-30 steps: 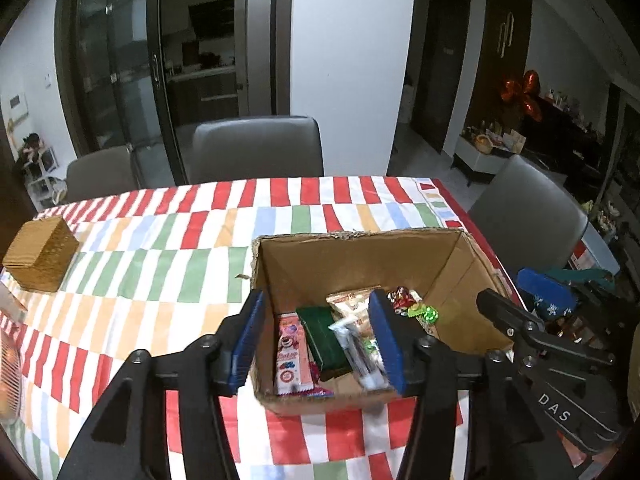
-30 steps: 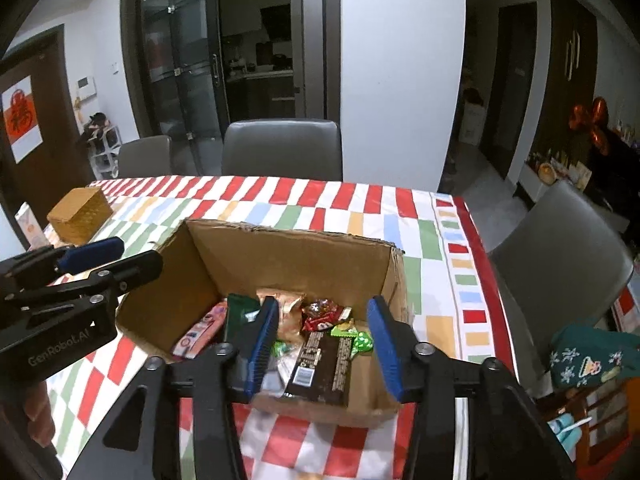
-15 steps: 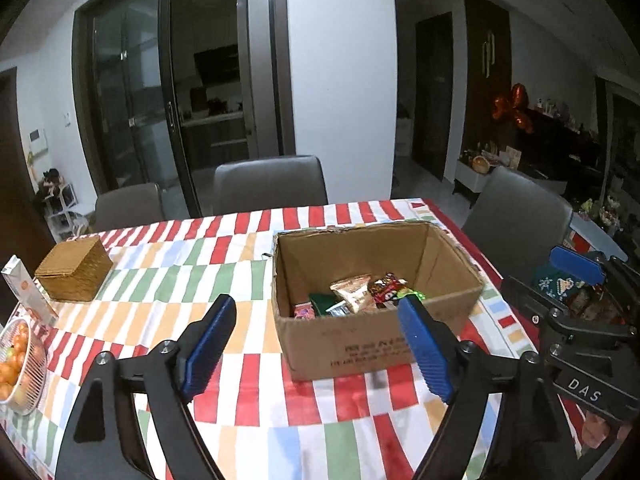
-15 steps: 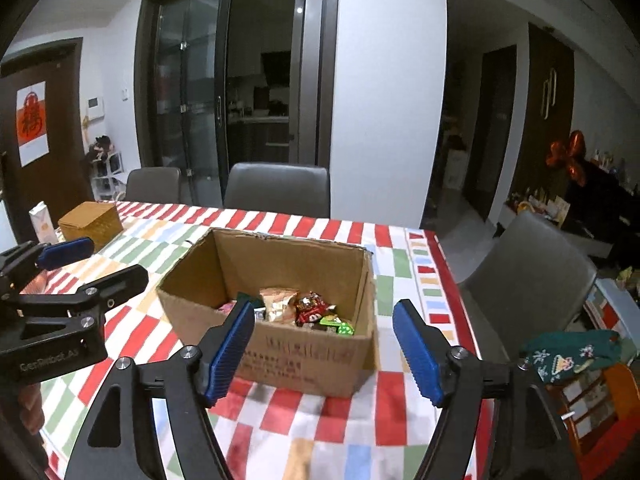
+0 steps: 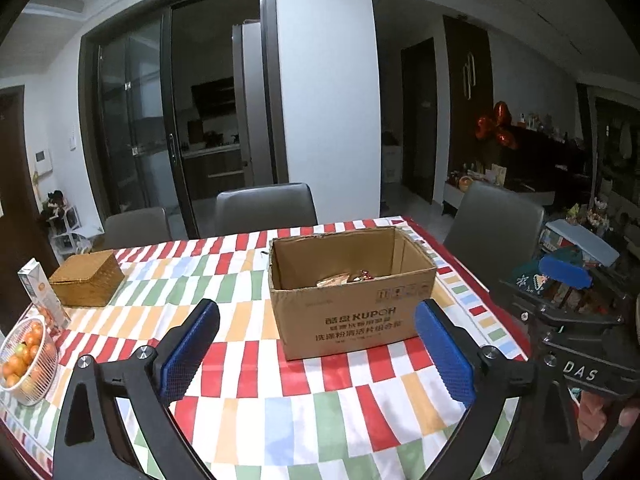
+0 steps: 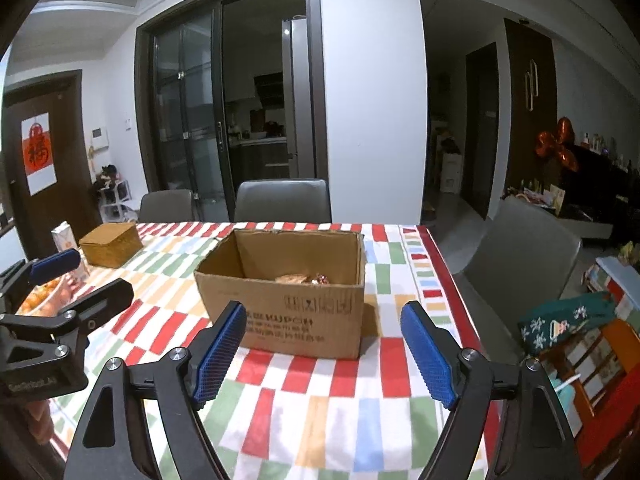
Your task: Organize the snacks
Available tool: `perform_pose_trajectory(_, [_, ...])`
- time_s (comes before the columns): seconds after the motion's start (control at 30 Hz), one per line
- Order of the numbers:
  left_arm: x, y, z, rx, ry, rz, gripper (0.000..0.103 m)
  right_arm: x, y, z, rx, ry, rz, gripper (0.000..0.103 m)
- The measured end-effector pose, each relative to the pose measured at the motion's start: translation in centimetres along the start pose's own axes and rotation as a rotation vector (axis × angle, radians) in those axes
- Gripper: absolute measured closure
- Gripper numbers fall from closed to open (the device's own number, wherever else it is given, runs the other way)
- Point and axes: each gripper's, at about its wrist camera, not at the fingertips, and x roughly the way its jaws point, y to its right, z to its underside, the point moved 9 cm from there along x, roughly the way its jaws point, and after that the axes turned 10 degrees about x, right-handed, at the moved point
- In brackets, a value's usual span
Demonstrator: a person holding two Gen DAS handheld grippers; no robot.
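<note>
Dim dining room beyond, with dark glass sliding doors at 12 o'clock and a red paper sign [image 6: 38,151] on a brown door at 9 o'clock.
Dining table [image 5: 256,392] under a cloth of red, green, blue, orange and white blocks; three grey chairs around it, two at 12 o'clock, one at 3 o'clock.
One open cardboard box [image 5: 352,300] standing on the cloth at 12 o'clock from both grippers, printed "KUPOH" amid Chinese lines on its near side.
Snacks [image 5: 346,278] lying low inside the box; only a tan packet and a shiny red wrapper peeking over the rim, count not tellable.
One wicker box [image 5: 86,278] at 10 o'clock, lid on.
One white wire basket of oranges [image 5: 28,360] at 9 o'clock, at the table's edge.
One orange-and-white carton [image 5: 40,294] upright between wicker box and basket.
Left gripper [image 5: 318,344] held above the cloth, tilted slightly down, near the box; jaws opening, spread wide, box framed between them farther off, nothing pinched.
Right gripper [image 6: 324,350] likewise, jaws opening, nothing touched; seen from the left camera at 3 o'clock, marked "DAS".
Left gripper's body in the right view lettered "GenRobot.AI", faint.
</note>
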Motion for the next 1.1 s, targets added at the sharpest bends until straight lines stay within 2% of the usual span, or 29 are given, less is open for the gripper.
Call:
perform_pose_trajectory(0.33, [-2.5, 0.2, 1.2, -0.033, 0.012, -0.013, 0.000, -2.5, 0.5, 1.3, -0.011, 0.031, 0.034, 0.022])
perform_pose_trajectory(1.1, [-1.8, 0.7, 2.4, -0.044, -0.016, -0.009, 0.000, -4.1, 0.5, 1.7, -0.012, 0.043, 0.059, 0.022])
